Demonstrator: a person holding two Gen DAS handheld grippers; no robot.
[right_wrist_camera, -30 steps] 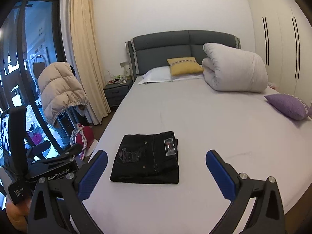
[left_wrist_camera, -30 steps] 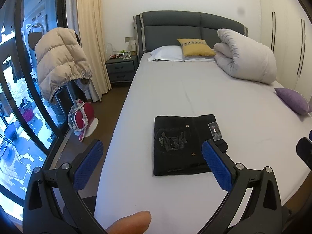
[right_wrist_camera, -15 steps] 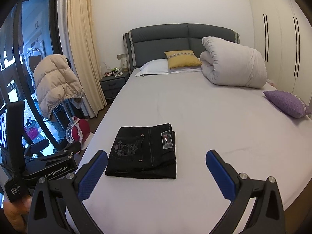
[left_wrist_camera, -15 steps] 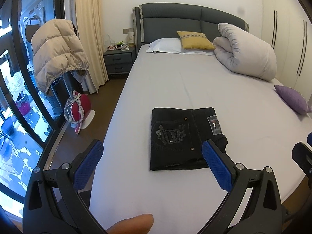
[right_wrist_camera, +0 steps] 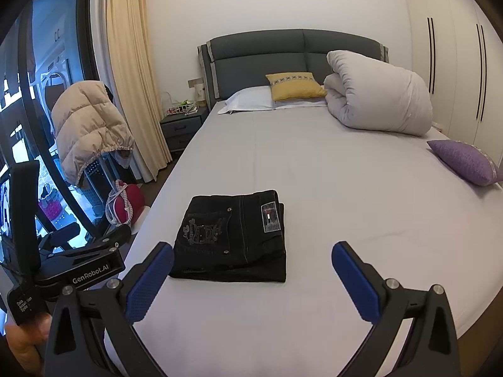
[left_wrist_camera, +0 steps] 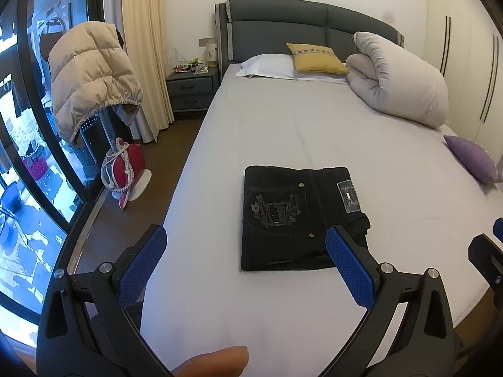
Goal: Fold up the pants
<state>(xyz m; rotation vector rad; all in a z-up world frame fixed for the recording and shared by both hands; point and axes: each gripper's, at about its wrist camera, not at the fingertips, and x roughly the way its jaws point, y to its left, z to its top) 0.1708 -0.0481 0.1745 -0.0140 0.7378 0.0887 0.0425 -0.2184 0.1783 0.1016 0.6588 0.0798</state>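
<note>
Black denim pants (left_wrist_camera: 298, 216), folded into a flat rectangle, embroidered pocket and sewn patch facing up, lie on the smooth grey sheet of the bed (left_wrist_camera: 283, 125). Left gripper (left_wrist_camera: 243, 265) and right gripper (right_wrist_camera: 251, 278) both gape wide, empty, held short of the pants, touching nothing.

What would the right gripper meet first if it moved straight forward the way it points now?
Probably the bed sheet, just right of the folded black pants. The right gripper is open and empty; the pants lie left of its centre line, though depth is uncertain.
</note>
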